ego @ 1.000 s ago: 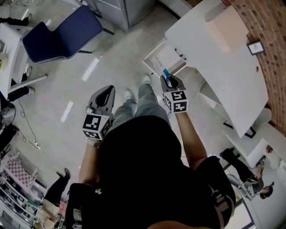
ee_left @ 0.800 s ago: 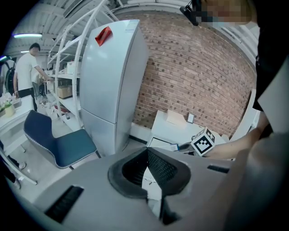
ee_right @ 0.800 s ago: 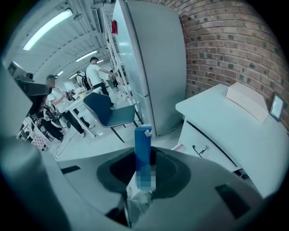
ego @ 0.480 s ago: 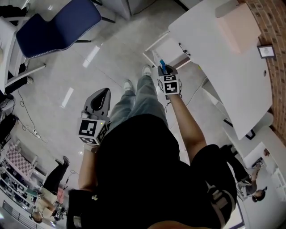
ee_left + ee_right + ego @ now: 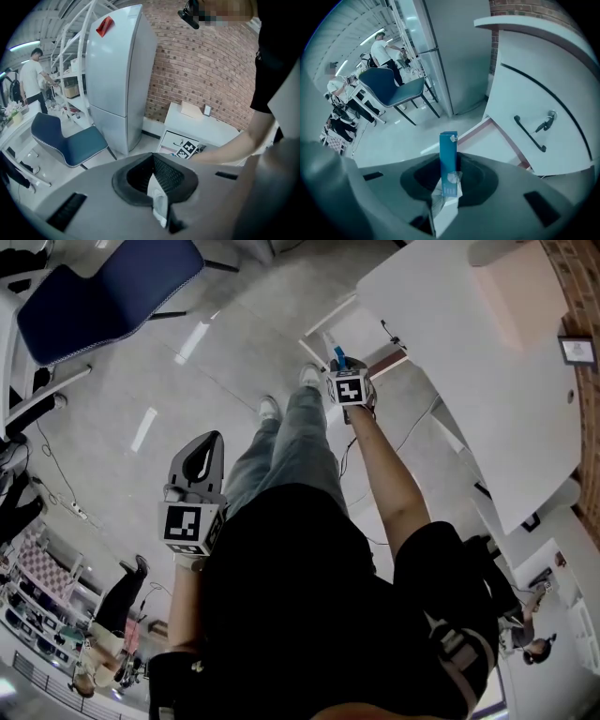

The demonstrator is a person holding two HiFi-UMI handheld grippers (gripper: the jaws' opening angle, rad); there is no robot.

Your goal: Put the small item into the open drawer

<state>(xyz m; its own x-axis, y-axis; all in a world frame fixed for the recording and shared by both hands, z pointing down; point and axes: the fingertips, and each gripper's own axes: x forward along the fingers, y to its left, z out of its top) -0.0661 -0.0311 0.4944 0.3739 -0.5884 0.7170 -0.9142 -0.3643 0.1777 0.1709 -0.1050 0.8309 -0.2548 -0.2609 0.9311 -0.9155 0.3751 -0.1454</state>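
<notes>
The step in hand was the carry to the drawer: the right gripper was clamped on the small blue carton, its jaws pressing the carton's lower part so that it stood upright out of them, and it hung just above the near edge of the open drawer. The carton was not yet inside the drawer. The next move, as I judged it, called for reaching a little further over the drawer, lowering the carton between its walls, and only then parting the jaws, since a tall narrow carton let go from above could tip or catch the rim. The left gripper hung well away from the drawer, on the person's other side, with its jaws together and nothing between them. The head view showed both grippers and the drawer pulled out from under the white desk, but the grip was too small to read there. The right gripper view showed the grip plainly, carton between the jaws of the right gripper, with the drawer's pale floor just beyond and a handled front beside the drawer. The left gripper view showed only its own closed left gripper.
</notes>
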